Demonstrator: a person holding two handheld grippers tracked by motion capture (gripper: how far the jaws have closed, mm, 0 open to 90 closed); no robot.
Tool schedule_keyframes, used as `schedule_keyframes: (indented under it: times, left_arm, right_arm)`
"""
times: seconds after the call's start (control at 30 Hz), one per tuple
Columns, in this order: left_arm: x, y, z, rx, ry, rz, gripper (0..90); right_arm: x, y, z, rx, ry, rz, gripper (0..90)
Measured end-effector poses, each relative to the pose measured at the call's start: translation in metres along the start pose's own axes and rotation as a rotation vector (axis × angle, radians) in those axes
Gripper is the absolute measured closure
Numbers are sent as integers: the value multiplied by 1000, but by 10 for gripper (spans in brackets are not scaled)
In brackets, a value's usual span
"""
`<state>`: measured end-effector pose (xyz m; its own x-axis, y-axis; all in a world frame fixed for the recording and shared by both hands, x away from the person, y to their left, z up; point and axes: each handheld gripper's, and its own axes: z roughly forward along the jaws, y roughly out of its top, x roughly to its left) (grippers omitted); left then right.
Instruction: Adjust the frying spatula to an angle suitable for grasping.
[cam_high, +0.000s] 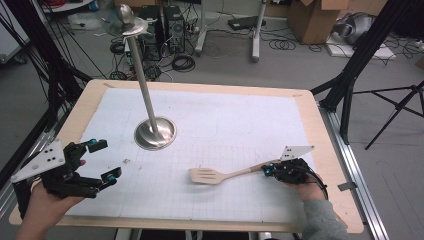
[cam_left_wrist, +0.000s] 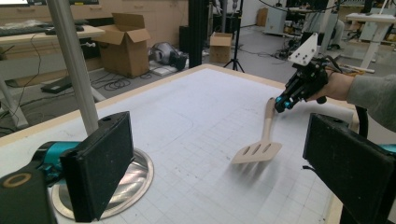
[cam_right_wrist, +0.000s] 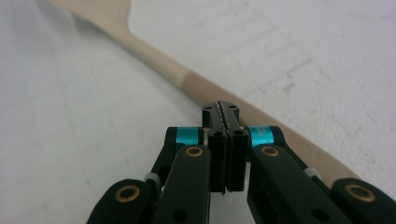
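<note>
Fingers (cam_right_wrist: 219, 140) of my right gripper (cam_high: 272, 170) are pressed fully together with nothing between them, tips resting against the handle of the wooden spatula (cam_high: 220, 175), which lies flat just ahead of them. To pick it up I should open first, straddle the handle, then squeeze squarely. My left gripper (cam_high: 102, 162) hangs wide open, empty, well apart. I count one spatula, one metal stand (cam_high: 155, 132), two grippers.

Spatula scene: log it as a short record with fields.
spatula: wooden, slotted, flat on the white mat
right gripper: jaws shut, at the spatula's handle; grip on it unclear
left gripper: jaws open, nothing between them
stand: round metal base with an upright pole, left of the spatula
table: wooden edge around the mat
</note>
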<state>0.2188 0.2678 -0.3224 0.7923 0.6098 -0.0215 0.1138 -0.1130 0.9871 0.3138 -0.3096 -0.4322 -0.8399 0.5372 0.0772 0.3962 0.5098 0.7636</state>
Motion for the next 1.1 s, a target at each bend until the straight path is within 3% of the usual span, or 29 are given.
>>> schedule_keyframes:
  times: [0.1,0.33,0.53,0.87,1.0,1.1]
  left_arm:
    - [0,-1,0,1,6,2,91]
    - [-1,-2,0,8,4,3,91]
    - [-1,-3,-1,9,4,-2,91]
    - [-2,-4,-3,12,5,-5,91]
    - [-2,-5,-4,14,7,-5,91]
    - [-2,-5,-4,17,6,-4,91]
  right_arm:
    - [4,11,2,-59,14,17,900]
    - [27,40,36,8,14,-49,900]
    - [36,47,58,74,23,-71,900]
    - [41,52,74,95,17,-87,900]
    - [40,52,77,105,17,-73,900]
    - [39,50,75,104,53,-45,900]
